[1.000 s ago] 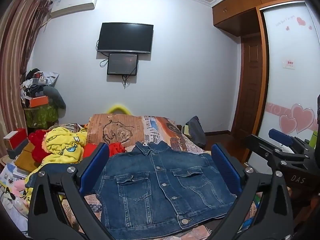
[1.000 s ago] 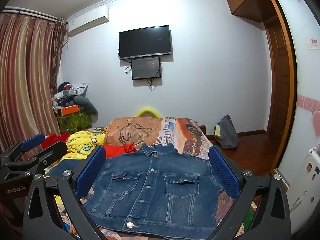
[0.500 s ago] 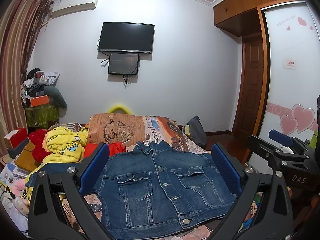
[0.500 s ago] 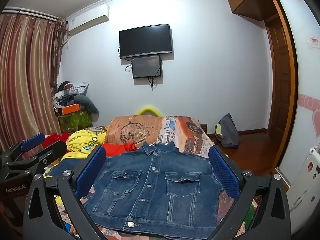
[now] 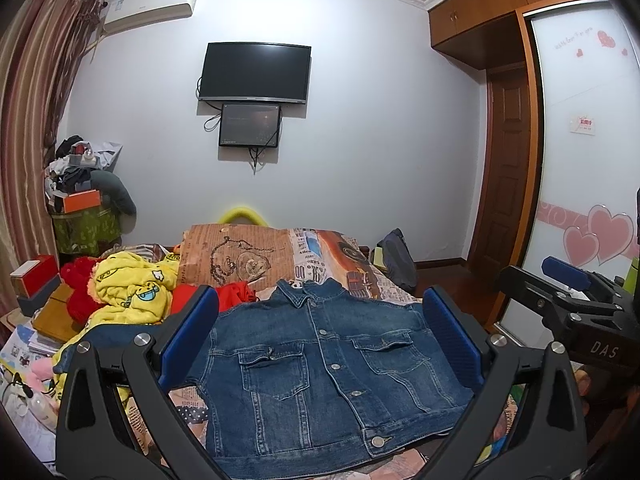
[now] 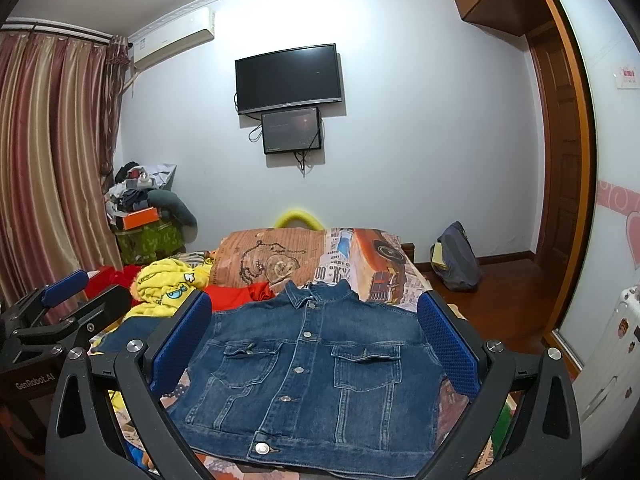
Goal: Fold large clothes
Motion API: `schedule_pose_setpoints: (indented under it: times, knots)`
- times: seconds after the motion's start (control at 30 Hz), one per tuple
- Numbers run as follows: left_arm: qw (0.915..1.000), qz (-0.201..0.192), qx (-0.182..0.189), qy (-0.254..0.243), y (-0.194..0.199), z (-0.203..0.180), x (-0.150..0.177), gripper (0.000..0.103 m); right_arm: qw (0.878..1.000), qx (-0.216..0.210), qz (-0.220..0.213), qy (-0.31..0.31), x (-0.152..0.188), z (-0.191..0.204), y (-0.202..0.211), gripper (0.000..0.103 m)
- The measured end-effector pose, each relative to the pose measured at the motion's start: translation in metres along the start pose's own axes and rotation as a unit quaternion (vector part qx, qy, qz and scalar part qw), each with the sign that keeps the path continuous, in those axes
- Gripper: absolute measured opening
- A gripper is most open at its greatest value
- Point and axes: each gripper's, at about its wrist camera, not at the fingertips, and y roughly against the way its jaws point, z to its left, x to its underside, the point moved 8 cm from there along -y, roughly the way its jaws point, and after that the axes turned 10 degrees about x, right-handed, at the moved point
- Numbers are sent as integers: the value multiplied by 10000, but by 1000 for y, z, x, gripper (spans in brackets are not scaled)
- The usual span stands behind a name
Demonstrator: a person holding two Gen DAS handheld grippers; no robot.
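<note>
The denim jacket is laid flat, buttoned, on the bed, collar pointing away, straight ahead between the spread, empty left gripper and right gripper, neither clearly nearer.

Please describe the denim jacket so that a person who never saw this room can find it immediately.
Look at the bed below the wall television. On its near end the denim jacket lies flat, front up, buttoned. It is the only dark blue garment spread out; the yellow cartoon clothing beside it is crumpled.

Both grippers' fingers spread wide
</note>
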Motion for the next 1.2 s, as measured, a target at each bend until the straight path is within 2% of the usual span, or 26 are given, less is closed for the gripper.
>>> schedule_pose_setpoints:
  times: [1.2]
  knots:
    - [9998,94,-98,118,-9,12,4,102,9999,3,43,91,1,5,-4,102]
